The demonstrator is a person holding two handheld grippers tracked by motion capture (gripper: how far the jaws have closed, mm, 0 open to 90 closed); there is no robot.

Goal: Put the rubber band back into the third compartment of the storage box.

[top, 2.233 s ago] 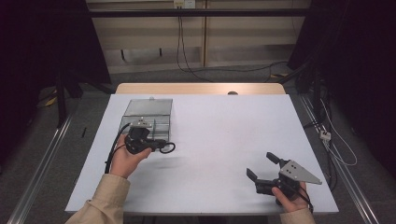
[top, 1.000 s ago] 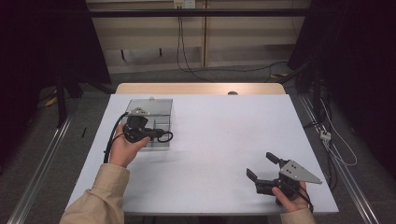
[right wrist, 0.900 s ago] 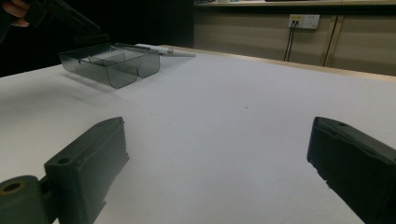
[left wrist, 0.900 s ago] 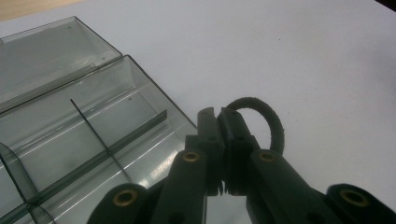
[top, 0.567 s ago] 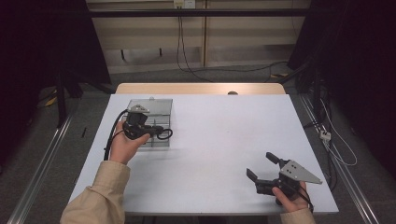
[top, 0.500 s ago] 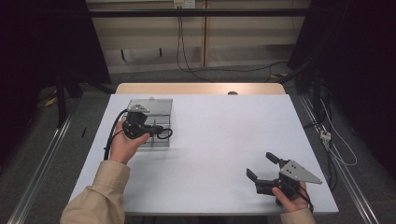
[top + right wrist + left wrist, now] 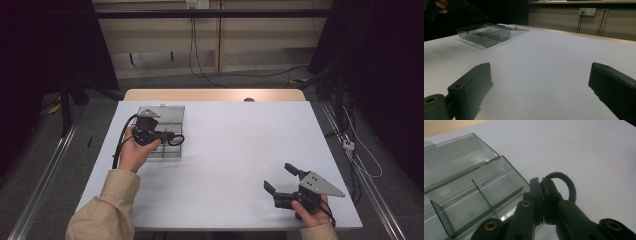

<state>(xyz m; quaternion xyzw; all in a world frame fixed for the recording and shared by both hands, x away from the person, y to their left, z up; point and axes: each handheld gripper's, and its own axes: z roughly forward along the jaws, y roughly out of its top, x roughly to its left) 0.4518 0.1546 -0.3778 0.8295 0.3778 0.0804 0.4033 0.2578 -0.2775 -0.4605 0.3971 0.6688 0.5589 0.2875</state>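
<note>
While the left gripper [image 7: 541, 195] is pinching a dark looped band [image 7: 564, 183] over the clear plastic divided box [image 7: 474, 195] at frame left, probably dropping it next, the right gripper [image 7: 282, 182] is idling, jaws apart.

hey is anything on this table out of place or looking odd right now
Nothing stands out. The clear plastic box sits flat with its lid open, the left gripper pinches a dark loop beside it, and the right gripper rests open.

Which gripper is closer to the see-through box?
The left. The left gripper hangs over the clear box at the table's far left, pinching a black loop. The right gripper sits open at the near right corner, far from the box.
</note>
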